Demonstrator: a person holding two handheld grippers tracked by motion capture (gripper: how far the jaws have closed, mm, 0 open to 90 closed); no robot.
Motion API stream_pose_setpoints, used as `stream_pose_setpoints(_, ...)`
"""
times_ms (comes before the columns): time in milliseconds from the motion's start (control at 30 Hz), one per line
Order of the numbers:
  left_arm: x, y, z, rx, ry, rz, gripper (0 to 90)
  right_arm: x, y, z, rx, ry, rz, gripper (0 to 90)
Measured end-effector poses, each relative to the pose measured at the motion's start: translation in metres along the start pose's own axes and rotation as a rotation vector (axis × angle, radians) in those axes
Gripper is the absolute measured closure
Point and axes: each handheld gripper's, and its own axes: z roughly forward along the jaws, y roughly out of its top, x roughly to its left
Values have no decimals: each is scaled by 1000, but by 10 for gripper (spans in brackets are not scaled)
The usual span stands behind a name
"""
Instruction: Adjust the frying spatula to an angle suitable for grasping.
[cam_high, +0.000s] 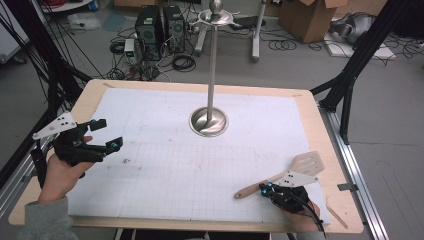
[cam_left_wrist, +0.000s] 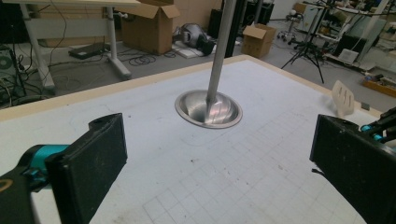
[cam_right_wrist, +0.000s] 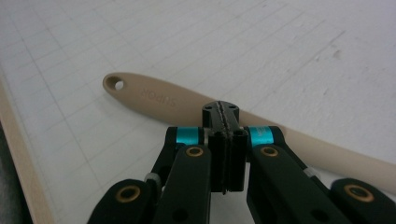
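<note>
Right hand-held gripper (cam_high: 263, 189), jaws pressed together, nears the spatula (cam_right_wrist: 154, 99) just ahead, seemingly untouched; next it must spread.

Beige spatula (cam_high: 280, 179); white gridded mat (cam_high: 165, 170); silvery stand (cam_high: 210, 121); black grippers, seemingly teal accents.

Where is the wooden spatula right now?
In the high view the wooden spatula lies at the table's near right, beside the right gripper, well right of the metal stand.

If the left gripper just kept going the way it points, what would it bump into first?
Probably the round steel base of the stand: it lies dead ahead between the left gripper's open fingers, with bare table before it. Depth is hard to judge.
</note>
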Motion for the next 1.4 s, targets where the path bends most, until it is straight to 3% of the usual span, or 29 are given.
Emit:
stream_pose_setpoints(167, -1, 0, 0, 0, 0, 2, 44, 0, -3, 1, 16, -1, -5, 900)
stream_pose_setpoints(767, -2, -1, -2, 11, 4, 4, 44, 3, 11, 12, -6, -62, -5, 900)
stream_pose_setpoints(1400, -4, -5, -6, 29, 20, 3, 44, -11, 25, 30, -17, -72, 14, 900)
